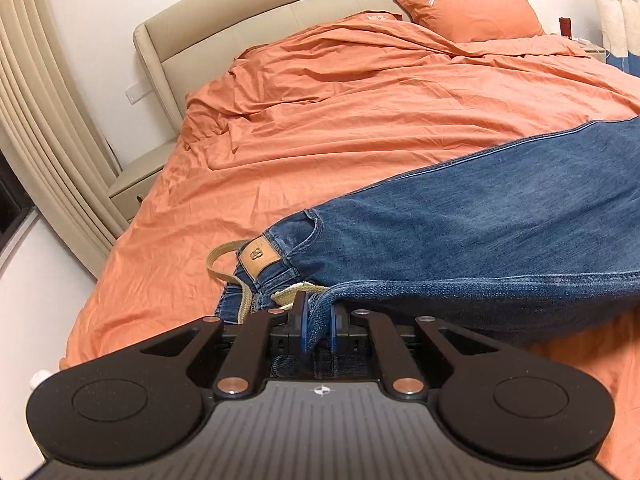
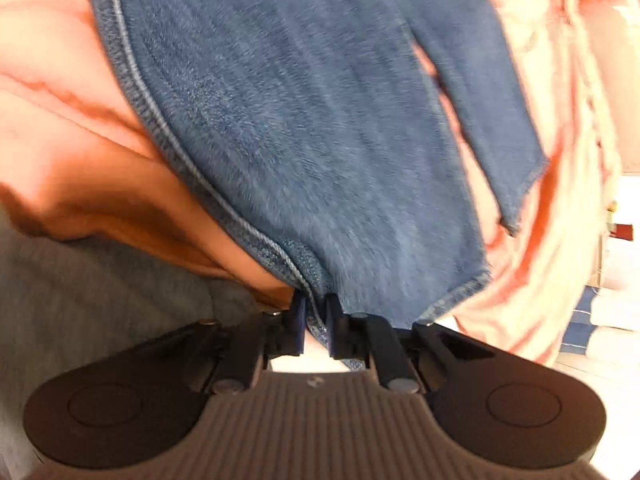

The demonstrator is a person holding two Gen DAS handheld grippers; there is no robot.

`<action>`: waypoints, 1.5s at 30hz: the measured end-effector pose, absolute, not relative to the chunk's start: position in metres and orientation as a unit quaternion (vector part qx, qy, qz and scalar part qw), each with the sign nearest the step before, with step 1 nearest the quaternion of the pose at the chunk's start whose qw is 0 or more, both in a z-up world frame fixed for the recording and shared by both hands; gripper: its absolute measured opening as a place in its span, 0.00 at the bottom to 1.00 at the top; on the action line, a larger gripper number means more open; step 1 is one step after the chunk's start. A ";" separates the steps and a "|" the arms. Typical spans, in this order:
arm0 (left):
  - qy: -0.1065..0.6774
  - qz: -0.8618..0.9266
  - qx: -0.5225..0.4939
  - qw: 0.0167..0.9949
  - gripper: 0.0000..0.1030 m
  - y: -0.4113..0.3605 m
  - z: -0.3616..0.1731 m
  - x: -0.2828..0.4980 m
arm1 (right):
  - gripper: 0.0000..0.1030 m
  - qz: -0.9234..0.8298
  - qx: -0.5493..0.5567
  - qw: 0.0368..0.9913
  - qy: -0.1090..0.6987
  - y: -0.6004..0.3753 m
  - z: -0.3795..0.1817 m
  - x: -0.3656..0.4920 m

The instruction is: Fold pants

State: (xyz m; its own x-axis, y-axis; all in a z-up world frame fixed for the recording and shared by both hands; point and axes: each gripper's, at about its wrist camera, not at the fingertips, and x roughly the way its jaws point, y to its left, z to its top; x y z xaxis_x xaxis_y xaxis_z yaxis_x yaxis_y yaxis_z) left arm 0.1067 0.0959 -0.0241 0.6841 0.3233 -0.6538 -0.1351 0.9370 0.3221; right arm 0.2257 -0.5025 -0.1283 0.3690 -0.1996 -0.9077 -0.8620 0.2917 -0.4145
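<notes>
Left wrist: both tongs (image 1: 319, 305) (image 2: 316, 307) apparently pinch jeans (image 1: 480, 232).

Blue denim pants (image 1: 480, 220) with tan patch (image 1: 259, 259) on plain orange bedding (image 1: 320, 120).

Bed (image 1: 320, 128), rumpled orange cover; jeans (image 1: 480, 224) flat ahead-right of left gripper (image 1: 319, 314), pillow (image 1: 468, 12) far ahead.
</notes>
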 end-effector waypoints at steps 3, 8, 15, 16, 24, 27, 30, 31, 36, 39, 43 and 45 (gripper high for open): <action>0.375 0.130 0.128 0.909 0.10 0.098 -0.024 0.106 | 0.00 0.249 -0.546 0.647 0.470 -0.518 -0.115 0.216; 0.372 0.144 0.127 0.908 0.09 0.102 -0.021 0.109 | 0.00 0.225 -0.548 0.684 0.425 -0.531 -0.085 0.212; 0.359 0.161 0.125 0.911 0.09 0.112 -0.003 0.135 | 0.00 0.173 -0.531 0.742 0.372 -0.517 -0.038 0.256; 0.357 0.163 0.126 0.911 0.09 0.114 0.000 0.142 | 0.00 0.166 -0.526 0.749 0.367 -0.511 -0.033 0.265; 0.378 0.164 0.154 0.898 0.09 0.133 0.004 0.228 | 0.00 0.114 -0.506 0.782 0.346 -0.477 -0.023 0.359; 0.396 0.163 0.155 0.890 0.09 0.142 -0.013 0.269 | 0.00 0.098 -0.501 0.786 0.350 -0.462 -0.035 0.405; 0.412 0.157 0.173 0.881 0.09 0.149 -0.045 0.306 | 0.00 0.086 -0.504 0.778 0.366 -0.446 -0.063 0.447; 0.421 0.156 0.174 0.876 0.09 0.151 -0.057 0.317 | 0.00 0.084 -0.503 0.775 0.372 -0.441 -0.071 0.458; 0.463 0.149 0.158 0.860 0.10 0.165 -0.113 0.355 | 0.00 0.076 -0.512 0.754 0.405 -0.415 -0.133 0.505; 0.475 0.143 0.158 0.854 0.10 0.171 -0.137 0.363 | 0.00 0.076 -0.516 0.742 0.422 -0.406 -0.163 0.518; 0.482 0.140 0.142 0.853 0.10 0.176 -0.147 0.369 | 0.00 0.079 -0.515 0.734 0.435 -0.400 -0.187 0.524; 0.481 0.140 0.139 0.854 0.10 0.176 -0.147 0.368 | 0.00 0.075 -0.511 0.733 0.443 -0.400 -0.196 0.529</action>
